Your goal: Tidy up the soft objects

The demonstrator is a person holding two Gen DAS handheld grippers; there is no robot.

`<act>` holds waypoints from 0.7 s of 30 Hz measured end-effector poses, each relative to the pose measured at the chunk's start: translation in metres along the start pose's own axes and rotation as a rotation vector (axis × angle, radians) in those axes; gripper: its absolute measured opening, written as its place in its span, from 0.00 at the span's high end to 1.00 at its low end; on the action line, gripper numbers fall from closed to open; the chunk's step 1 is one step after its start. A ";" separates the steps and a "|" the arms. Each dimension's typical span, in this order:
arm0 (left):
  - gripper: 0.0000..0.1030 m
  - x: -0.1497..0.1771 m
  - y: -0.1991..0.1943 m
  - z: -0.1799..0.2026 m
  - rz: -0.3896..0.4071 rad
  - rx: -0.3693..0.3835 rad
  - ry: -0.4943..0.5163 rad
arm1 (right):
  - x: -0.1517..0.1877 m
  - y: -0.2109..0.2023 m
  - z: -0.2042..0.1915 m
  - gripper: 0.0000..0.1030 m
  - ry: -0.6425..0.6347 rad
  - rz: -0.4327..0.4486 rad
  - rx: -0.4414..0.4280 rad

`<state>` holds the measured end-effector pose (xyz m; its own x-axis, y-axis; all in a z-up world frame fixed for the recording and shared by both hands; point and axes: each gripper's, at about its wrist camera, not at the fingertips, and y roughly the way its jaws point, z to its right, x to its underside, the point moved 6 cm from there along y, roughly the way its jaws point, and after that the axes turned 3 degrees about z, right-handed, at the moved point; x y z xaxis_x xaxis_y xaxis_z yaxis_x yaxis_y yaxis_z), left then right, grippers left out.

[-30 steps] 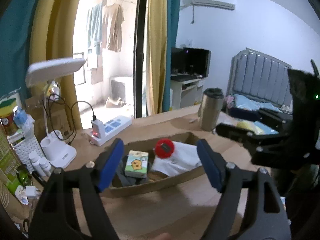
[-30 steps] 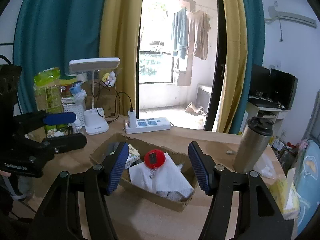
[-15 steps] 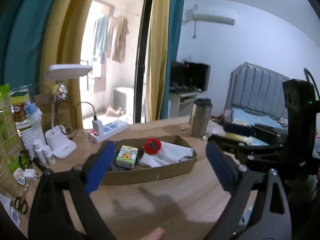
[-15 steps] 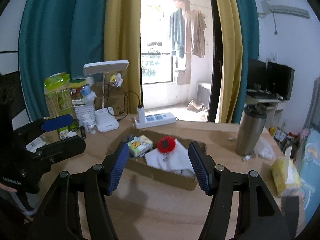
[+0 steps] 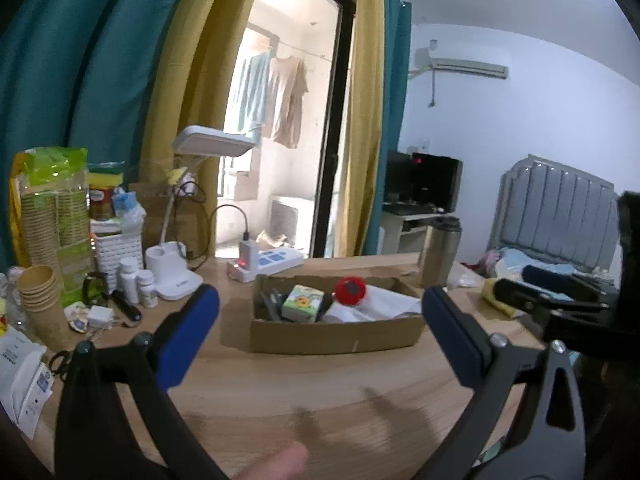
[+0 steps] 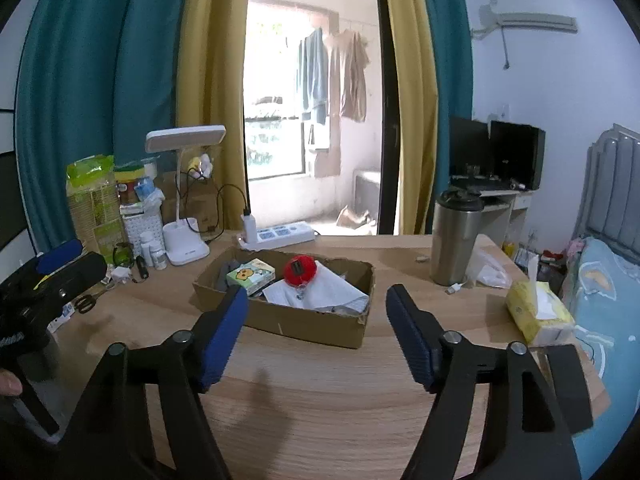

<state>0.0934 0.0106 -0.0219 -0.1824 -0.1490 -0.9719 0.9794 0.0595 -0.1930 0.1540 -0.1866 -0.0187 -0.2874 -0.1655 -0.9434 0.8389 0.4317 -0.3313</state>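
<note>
Both the left tongs (image 5: 320,316) and right tongs (image 6: 316,330) have drawn back from the shallow brown cardboard box (image 6: 304,320), spread wide and empty; the soft white cloth (image 6: 320,290) lies inside, suggesting placement is done.

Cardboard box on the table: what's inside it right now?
In the cardboard box: a small cartoon-printed pack, a red round item on white folded cloth, and something dark grey at the left end. Whatever lies beneath the cloth is hidden.
</note>
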 end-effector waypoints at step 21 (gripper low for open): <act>0.01 0.012 0.004 0.017 -0.014 0.053 0.007 | 0.023 -0.007 0.013 0.25 0.014 0.027 0.028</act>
<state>0.0965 -0.0077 -0.0323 -0.1969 -0.1422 -0.9700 0.9799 0.0049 -0.1996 0.1479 -0.2047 -0.0380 -0.2707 -0.1414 -0.9522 0.8591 0.4109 -0.3052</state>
